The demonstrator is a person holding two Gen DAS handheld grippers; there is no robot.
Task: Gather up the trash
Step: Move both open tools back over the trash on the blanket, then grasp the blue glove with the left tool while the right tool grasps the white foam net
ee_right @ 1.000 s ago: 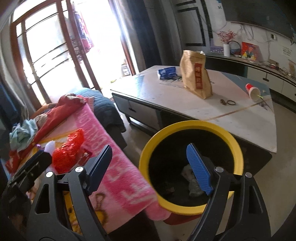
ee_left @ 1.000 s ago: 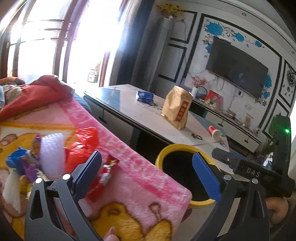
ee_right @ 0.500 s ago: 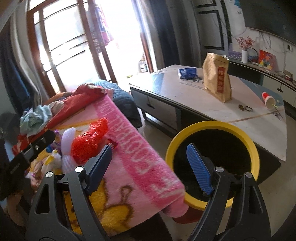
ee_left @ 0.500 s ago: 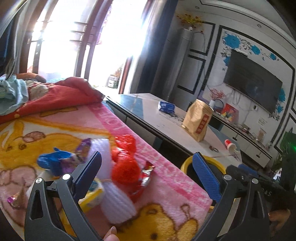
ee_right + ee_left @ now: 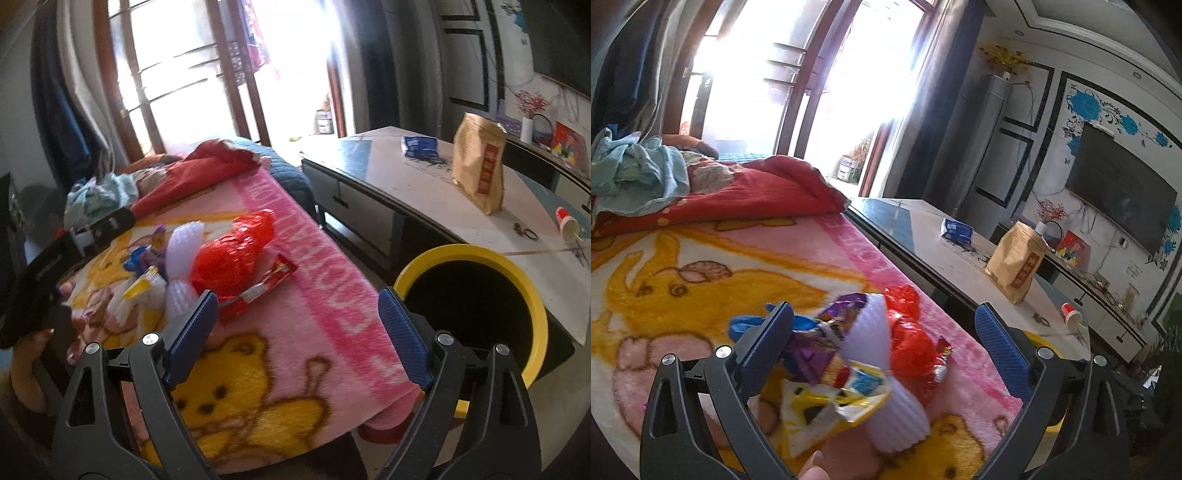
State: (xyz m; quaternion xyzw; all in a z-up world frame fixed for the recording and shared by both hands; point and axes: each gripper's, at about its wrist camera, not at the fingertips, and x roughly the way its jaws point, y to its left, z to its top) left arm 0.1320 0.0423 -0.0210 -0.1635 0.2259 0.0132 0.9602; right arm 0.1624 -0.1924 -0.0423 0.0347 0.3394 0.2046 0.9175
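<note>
A pile of trash lies on the pink cartoon blanket (image 5: 332, 295): crumpled red plastic (image 5: 908, 339) (image 5: 236, 254), white foam netting (image 5: 875, 325) (image 5: 181, 243), a purple wrapper (image 5: 827, 339), a yellow-and-white wrapper (image 5: 827, 402) and a red-and-silver wrapper (image 5: 266, 284). My left gripper (image 5: 884, 310) hangs open just over the pile, its pads apart from the trash. My right gripper (image 5: 298, 295) is near the blanket's edge, short of the pile. Its jaws are opening and nothing is between them. The yellow-rimmed black bin (image 5: 524, 280) stands on the floor to the right.
A low coffee table (image 5: 388, 173) behind the bin carries a brown paper bag (image 5: 480, 173), a blue packet (image 5: 419, 146) and a tipped red paper cup (image 5: 567, 218). A red quilt (image 5: 738, 199) and loose clothes (image 5: 635, 170) lie further back. A TV (image 5: 1119, 192) hangs on the wall.
Both grippers have swung left, away from the bin and toward the trash pile. The pile now fills the space between the left gripper's fingers, and the bin has slid to the right.
</note>
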